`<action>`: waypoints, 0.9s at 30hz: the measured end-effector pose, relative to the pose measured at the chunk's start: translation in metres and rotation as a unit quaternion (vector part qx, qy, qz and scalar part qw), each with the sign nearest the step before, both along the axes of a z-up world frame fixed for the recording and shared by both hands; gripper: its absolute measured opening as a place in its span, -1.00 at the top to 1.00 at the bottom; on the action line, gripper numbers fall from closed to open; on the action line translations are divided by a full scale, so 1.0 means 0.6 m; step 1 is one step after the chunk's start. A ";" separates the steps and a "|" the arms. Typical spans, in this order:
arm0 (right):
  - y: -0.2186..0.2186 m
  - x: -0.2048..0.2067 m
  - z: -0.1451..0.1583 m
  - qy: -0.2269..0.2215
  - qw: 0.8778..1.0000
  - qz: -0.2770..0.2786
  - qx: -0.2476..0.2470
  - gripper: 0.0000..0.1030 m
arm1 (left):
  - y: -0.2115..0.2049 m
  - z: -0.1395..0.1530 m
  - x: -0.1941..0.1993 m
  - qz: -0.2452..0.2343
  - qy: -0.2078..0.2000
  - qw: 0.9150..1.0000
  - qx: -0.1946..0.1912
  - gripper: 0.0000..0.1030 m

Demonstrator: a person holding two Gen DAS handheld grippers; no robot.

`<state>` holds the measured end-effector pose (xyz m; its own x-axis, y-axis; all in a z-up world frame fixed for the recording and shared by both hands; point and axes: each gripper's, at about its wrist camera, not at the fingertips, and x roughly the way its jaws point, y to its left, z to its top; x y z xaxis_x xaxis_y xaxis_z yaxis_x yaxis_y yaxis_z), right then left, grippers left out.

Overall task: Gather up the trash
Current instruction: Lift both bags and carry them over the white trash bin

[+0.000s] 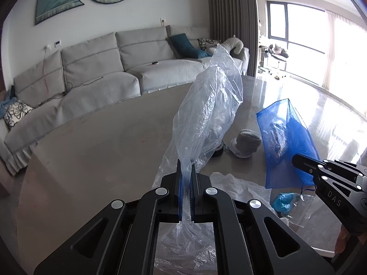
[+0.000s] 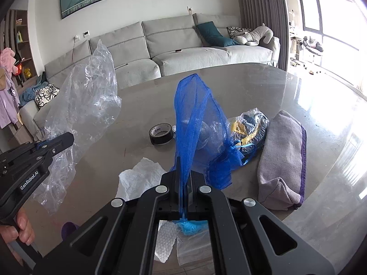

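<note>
My left gripper [image 1: 186, 167] is shut on a clear plastic bag [image 1: 208, 114] and holds it up above the round grey table [image 1: 103, 155]; the bag also shows in the right wrist view [image 2: 84, 96], with the left gripper [image 2: 68, 138] at the left. My right gripper [image 2: 186, 171] is shut on a blue mesh bag [image 2: 195, 123] with crumpled clear plastic inside, lifted off the table. In the left wrist view the mesh bag [image 1: 286, 142] hangs at the right by the right gripper [image 1: 296, 160].
On the table lie a black tape roll [image 2: 160, 133], a white paper towel [image 2: 140, 176], a lilac pouch [image 2: 284, 160], a clear-wrapped yellow and blue item [image 2: 250, 126], a zip bag with blue material [image 1: 286, 202] and a grey round object [image 1: 246, 141]. A grey sofa [image 1: 103, 68] stands behind.
</note>
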<state>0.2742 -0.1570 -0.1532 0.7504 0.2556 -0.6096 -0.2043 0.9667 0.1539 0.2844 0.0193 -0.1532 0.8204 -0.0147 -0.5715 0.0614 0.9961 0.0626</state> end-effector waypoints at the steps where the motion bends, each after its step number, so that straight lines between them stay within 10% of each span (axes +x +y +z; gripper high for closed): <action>1: -0.001 0.000 0.006 -0.004 1.000 0.000 0.002 0.98 | 0.000 0.003 -0.003 0.000 -0.002 1.000 -0.001 0.92; 27: -0.063 -0.212 0.119 -0.115 0.992 -0.039 -0.042 0.98 | -0.096 0.047 -0.113 -0.104 -0.040 0.994 0.004 0.92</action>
